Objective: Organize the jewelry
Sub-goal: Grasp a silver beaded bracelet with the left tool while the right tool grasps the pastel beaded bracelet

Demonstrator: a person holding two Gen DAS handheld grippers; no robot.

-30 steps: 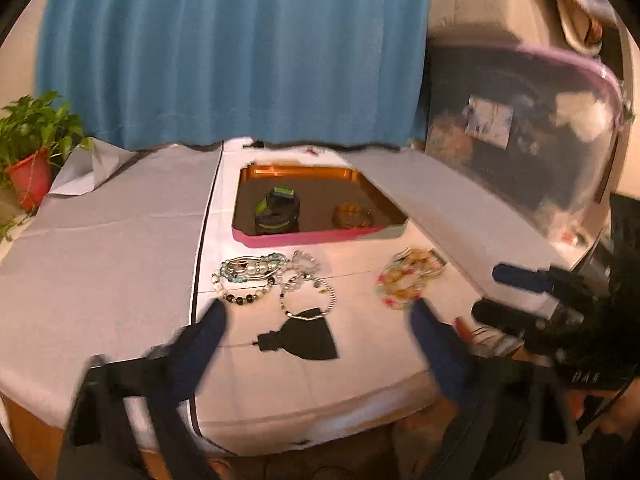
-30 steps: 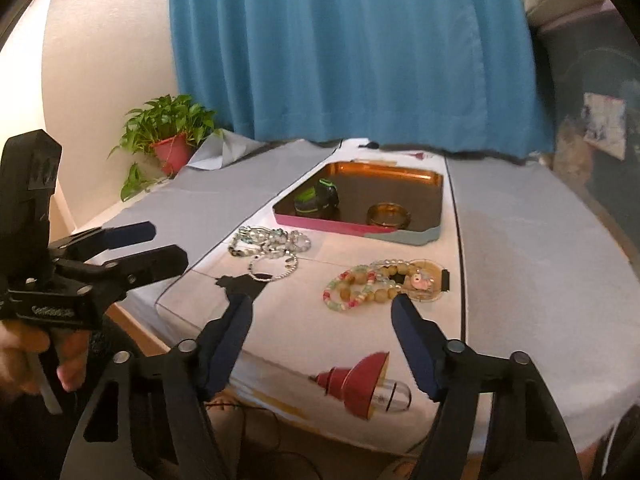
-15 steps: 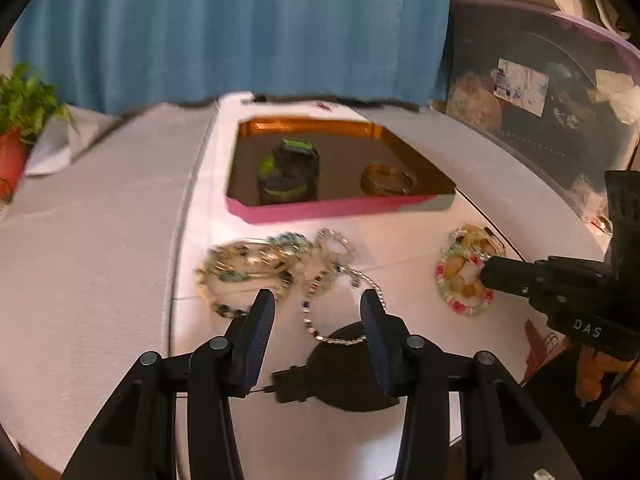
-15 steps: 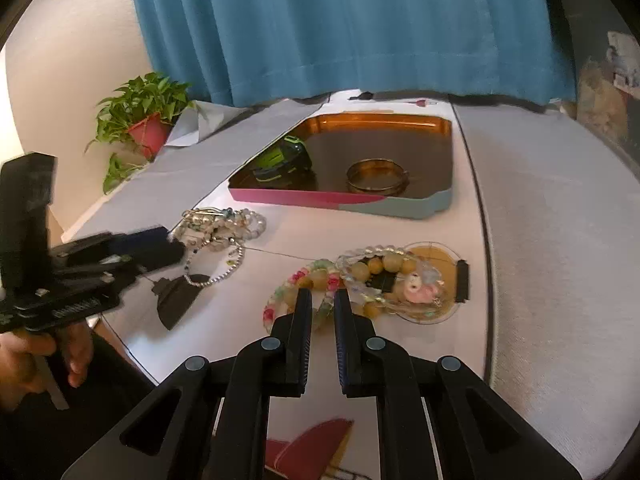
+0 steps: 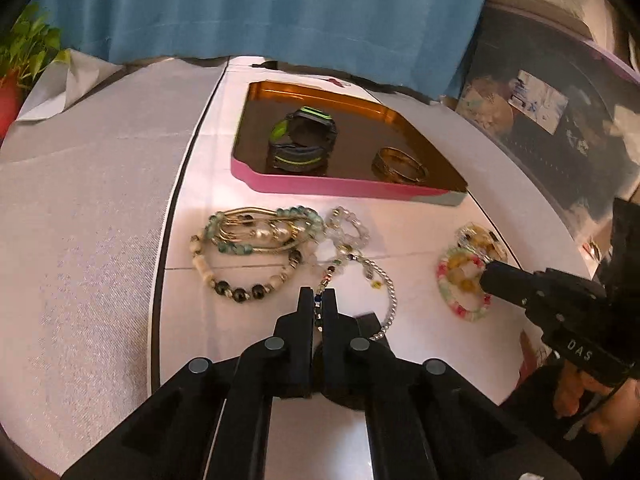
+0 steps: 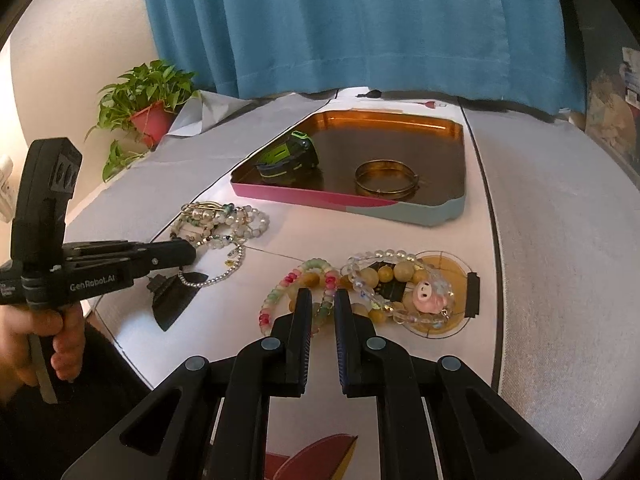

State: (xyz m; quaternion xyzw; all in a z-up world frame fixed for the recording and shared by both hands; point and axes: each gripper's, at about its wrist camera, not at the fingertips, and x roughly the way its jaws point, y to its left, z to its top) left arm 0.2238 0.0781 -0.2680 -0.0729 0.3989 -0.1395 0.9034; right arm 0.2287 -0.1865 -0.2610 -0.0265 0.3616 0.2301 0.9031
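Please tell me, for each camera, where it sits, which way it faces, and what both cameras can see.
Left wrist: on the left gripper, facing forward and down at the thin silver bracelet it has pinched; a hand shows.
Right wrist: on the right gripper, facing the pastel bead bracelet it grips; a hand shows.
Shared: the tray, watch, gold bangle.

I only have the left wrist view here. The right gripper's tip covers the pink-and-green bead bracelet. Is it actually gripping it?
Observer: Yes. In the right wrist view the right gripper has its jaws closed on the pink-and-green bead bracelet, with beads pinched between them.
Operator: What lies beside that bracelet?
Observer: A clear bead bracelet carrying a pink character charm.
Operator: How does the left gripper look from outside?
Observer: The left gripper has its tip at the silver chain bracelet, and a hand grips its handle.
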